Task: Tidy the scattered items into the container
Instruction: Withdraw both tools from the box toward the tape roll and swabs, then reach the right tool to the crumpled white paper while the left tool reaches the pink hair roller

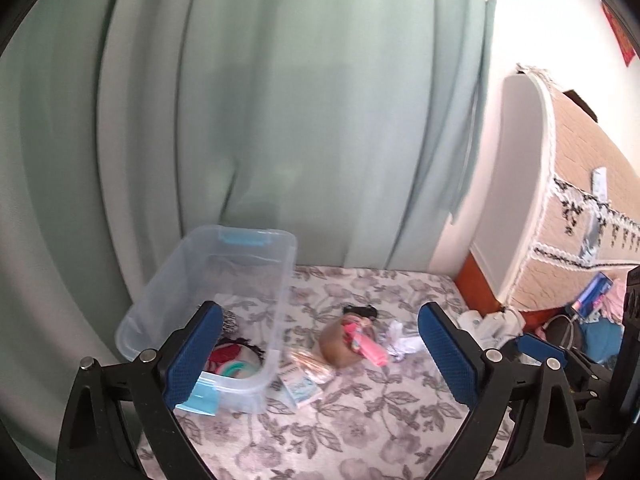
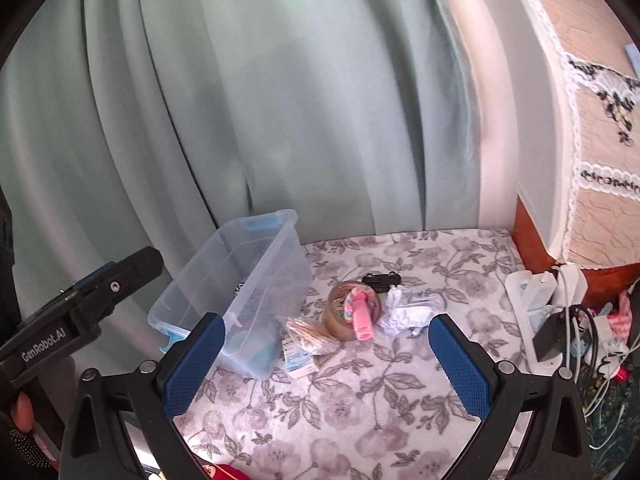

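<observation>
A clear plastic bin with blue latches stands on the floral cloth at the left, holding a few red, white and teal items. Scattered to its right lie a brown tape roll with a pink item on it, a black clip, crumpled white paper, a packet of sticks and a small card. My left gripper is open and empty, near the bin. My right gripper is open and empty, short of the items.
A green curtain hangs behind the floral cloth. A lace-covered white cabinet stands at the right. A power strip with chargers and cables lies beside it. A person's hand holds the left gripper's body at the far left.
</observation>
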